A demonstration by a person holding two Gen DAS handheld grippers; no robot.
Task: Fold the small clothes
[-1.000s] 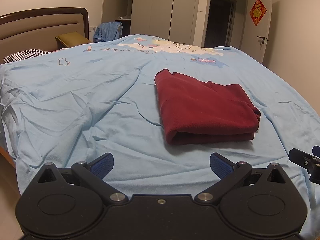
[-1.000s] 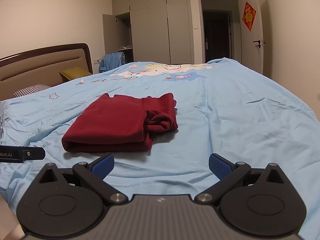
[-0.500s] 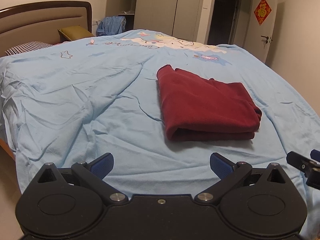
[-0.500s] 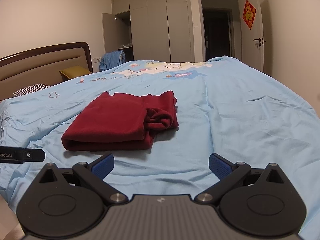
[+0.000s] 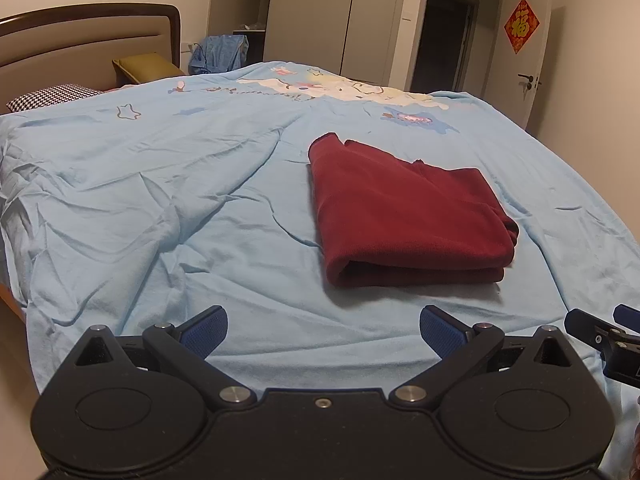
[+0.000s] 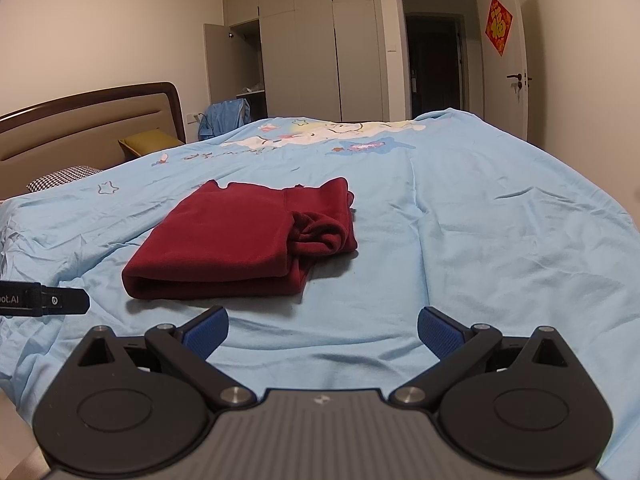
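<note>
A dark red garment [image 5: 404, 216] lies folded into a flat rectangle on the light blue bedspread [image 5: 160, 184]. From the right wrist view the same garment [image 6: 240, 240] shows a bunched sleeve at its right end. My left gripper [image 5: 322, 330] is open, nothing between its blue pads, hovering short of the garment's near fold. My right gripper [image 6: 322, 330] is open too, a little back from the garment's near right corner. Each gripper shows in the other's view: the right gripper [image 5: 600, 332] at the right edge, the left gripper [image 6: 44, 300] at the left edge.
The bedspread [image 6: 480, 240] is wrinkled on the left side. A padded headboard [image 5: 80, 44], a checked pillow [image 5: 52, 94] and an olive cushion [image 5: 146, 66] stand at the far left. Wardrobe doors [image 6: 320, 48] and a dark doorway [image 6: 436, 68] lie beyond the bed.
Both grippers have drawn back slightly from the garment and stayed open. The left wrist view has tilted a little. The garment has not moved.
</note>
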